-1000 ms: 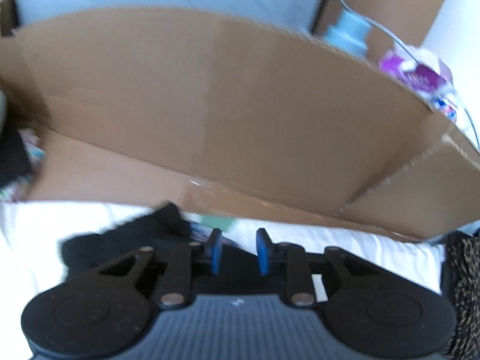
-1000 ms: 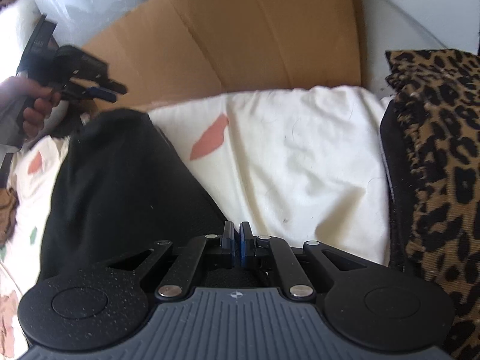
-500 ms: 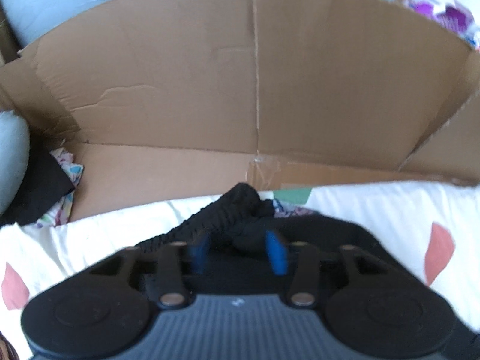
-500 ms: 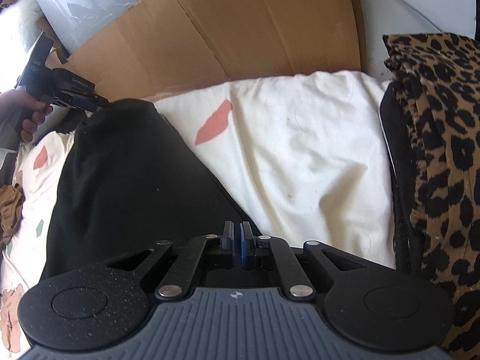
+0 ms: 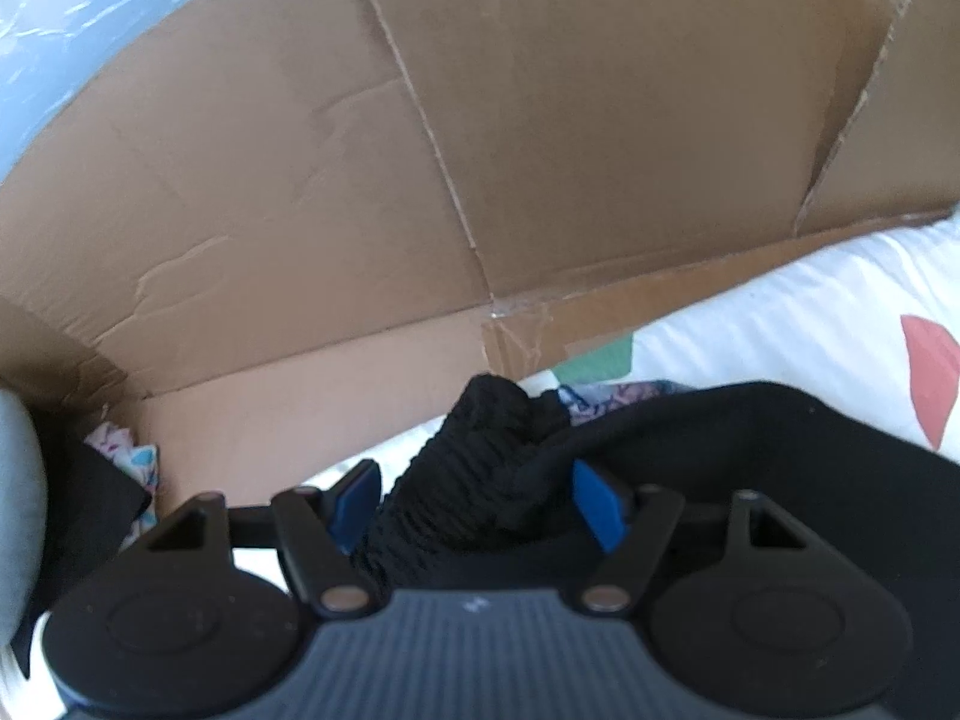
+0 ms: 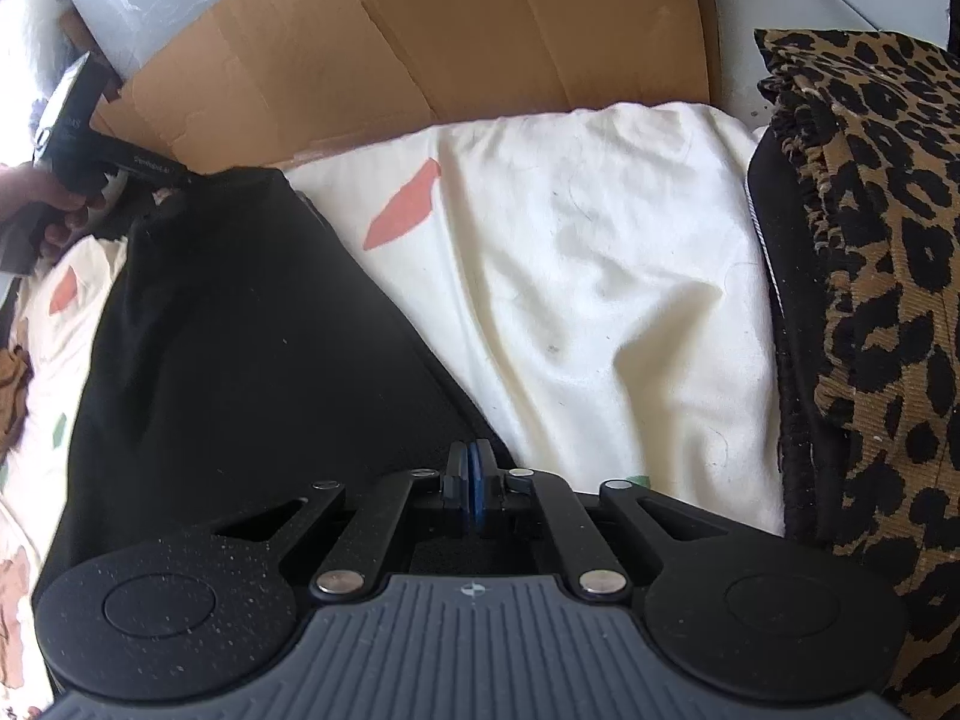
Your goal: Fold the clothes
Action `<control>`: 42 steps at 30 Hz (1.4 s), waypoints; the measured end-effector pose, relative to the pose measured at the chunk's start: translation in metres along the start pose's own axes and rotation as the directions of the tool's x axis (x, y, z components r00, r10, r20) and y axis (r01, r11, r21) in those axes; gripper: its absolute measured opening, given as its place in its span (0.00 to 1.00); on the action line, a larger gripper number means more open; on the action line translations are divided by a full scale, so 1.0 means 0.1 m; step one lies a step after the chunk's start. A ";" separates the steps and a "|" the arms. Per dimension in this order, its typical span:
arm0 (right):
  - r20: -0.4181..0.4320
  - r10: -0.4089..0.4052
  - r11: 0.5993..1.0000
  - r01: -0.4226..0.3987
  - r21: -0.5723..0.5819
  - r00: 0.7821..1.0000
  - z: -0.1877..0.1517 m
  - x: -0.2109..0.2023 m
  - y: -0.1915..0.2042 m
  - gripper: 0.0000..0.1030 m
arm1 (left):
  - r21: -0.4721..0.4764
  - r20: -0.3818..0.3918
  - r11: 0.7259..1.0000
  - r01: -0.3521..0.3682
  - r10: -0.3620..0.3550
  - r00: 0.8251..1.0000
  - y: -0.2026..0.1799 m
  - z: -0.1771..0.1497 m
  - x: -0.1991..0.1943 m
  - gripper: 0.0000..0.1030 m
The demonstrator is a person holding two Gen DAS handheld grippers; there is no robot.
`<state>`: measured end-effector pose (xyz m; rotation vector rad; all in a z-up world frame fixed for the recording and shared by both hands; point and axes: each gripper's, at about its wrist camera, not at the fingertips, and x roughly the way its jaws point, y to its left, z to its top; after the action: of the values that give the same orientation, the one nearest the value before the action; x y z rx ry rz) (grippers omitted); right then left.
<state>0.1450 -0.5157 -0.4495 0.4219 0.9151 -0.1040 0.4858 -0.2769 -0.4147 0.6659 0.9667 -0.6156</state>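
Observation:
A black garment [image 6: 240, 324] lies spread on a cream sheet [image 6: 600, 276]. My right gripper [image 6: 471, 480] is shut on its near corner. In the left wrist view my left gripper [image 5: 474, 498] is open, its blue pads [image 5: 594, 504] on either side of the garment's bunched ribbed edge [image 5: 480, 456]. The left gripper also shows in the right wrist view [image 6: 150, 174] at the garment's far corner, held by a hand.
A large cardboard sheet [image 5: 420, 150] stands behind the bed. A leopard-print garment [image 6: 870, 276] lies at the right. Patterned cloth [image 5: 132, 456] and a dark item sit at the far left by the cardboard.
My left gripper has opened wider and come down onto the garment's ribbed far edge. My right gripper has stayed shut on the near corner; the garment lies flatter.

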 end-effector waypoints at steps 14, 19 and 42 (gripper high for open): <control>-0.019 -0.026 0.999 0.025 -0.041 0.999 -0.07 0.03 0.02 0.04 | 0.088 0.073 0.996 0.007 -0.014 0.997 -0.16 -0.05 -0.14 0.38; -0.017 -0.024 0.999 0.023 -0.037 1.000 -0.08 0.03 0.01 0.04 | 0.060 0.133 0.998 0.008 -0.016 0.991 -0.11 0.00 -0.24 0.37; -0.018 -0.025 0.999 0.024 -0.031 1.000 -0.11 0.03 0.01 0.04 | 0.025 0.181 0.998 0.058 -0.062 0.982 0.08 0.04 -0.66 0.26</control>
<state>0.1395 -0.5099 -0.4572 0.3840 0.9389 -0.1087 0.4657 -0.2633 -0.3529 0.5887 0.8135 -0.7273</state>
